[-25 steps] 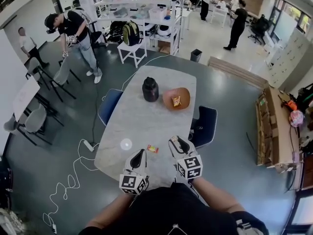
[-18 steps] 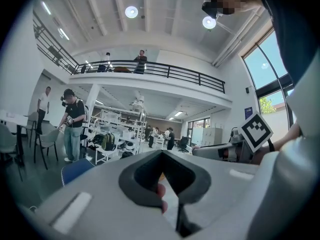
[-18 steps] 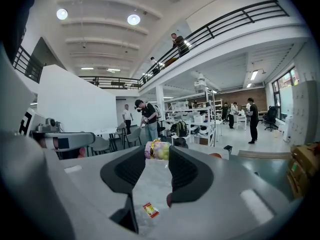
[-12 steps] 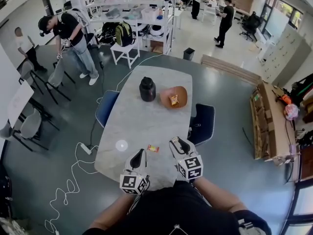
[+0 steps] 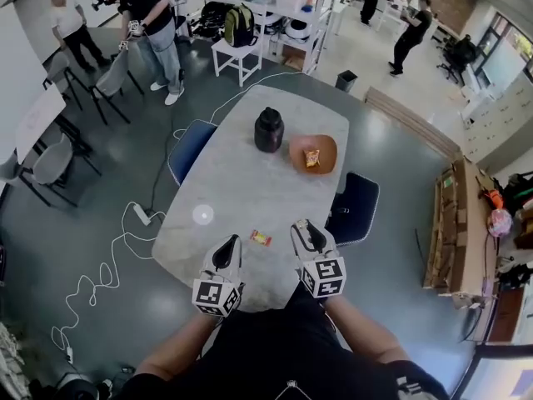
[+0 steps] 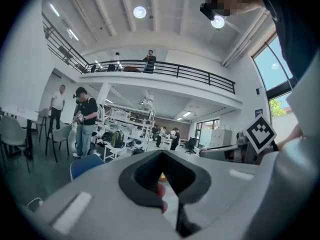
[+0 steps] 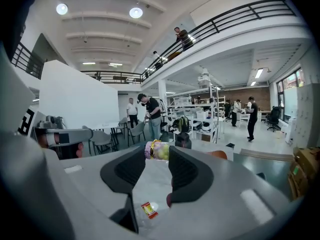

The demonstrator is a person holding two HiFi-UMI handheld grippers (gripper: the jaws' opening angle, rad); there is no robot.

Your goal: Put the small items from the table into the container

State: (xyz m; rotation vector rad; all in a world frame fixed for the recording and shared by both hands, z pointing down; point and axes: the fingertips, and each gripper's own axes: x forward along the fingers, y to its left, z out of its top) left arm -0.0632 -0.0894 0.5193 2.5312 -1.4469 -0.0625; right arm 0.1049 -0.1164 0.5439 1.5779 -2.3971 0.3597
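Small red-and-orange wrapped sweet (image 5: 261, 238) lies near the counter's (image 5: 241, 190) near edge, between my grippers. My right gripper (image 5: 301, 226) pinches a yellow-green wrapped sweet (image 7: 156, 150) at its tips, presumably bound for the round orange bowl (image 5: 298, 152) at the far end. My left gripper (image 5: 233, 241) is pressed together, empty.

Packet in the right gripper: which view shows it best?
Right gripper view: the yellow-green packet sits pinched between the jaw tips. Head view shows only the right gripper from above, packet hidden. Left gripper view misses it.
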